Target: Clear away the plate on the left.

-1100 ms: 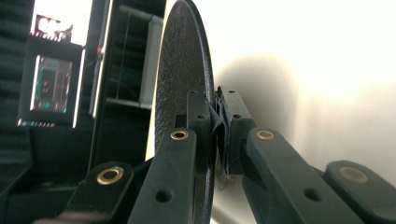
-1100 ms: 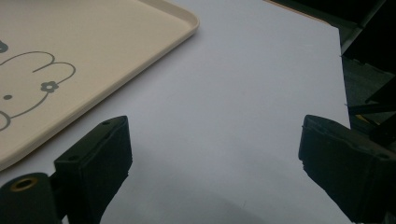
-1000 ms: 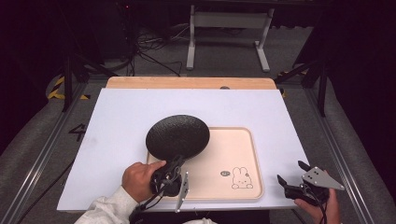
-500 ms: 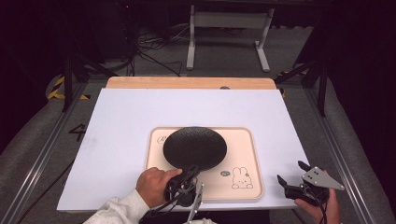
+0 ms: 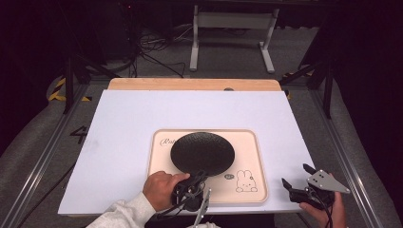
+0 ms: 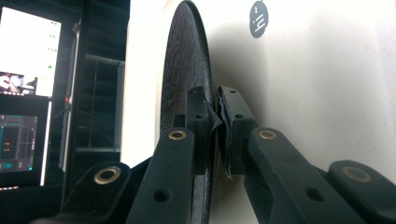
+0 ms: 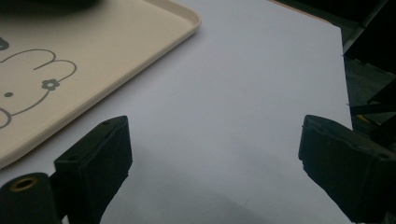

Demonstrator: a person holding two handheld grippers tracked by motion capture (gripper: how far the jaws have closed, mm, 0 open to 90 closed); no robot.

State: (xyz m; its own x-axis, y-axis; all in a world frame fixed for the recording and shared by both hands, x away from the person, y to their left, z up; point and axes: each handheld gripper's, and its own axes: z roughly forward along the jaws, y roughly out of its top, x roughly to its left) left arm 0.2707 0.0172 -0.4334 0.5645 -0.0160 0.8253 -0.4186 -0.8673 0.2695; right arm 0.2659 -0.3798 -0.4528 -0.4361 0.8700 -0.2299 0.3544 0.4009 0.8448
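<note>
Black plate (image 5: 202,153) lies on the cream rabbit-print tray (image 5: 251,194) on the desk (image 5: 142,114). Left tool (image 5: 197,176) pinches its near rim. Right tool (image 5: 297,183) hangs spread near the desk's right edge, gripping nothing.

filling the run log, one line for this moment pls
left gripper: shut on black plate rim | plate: over tray | right gripper: open, off tray
</note>
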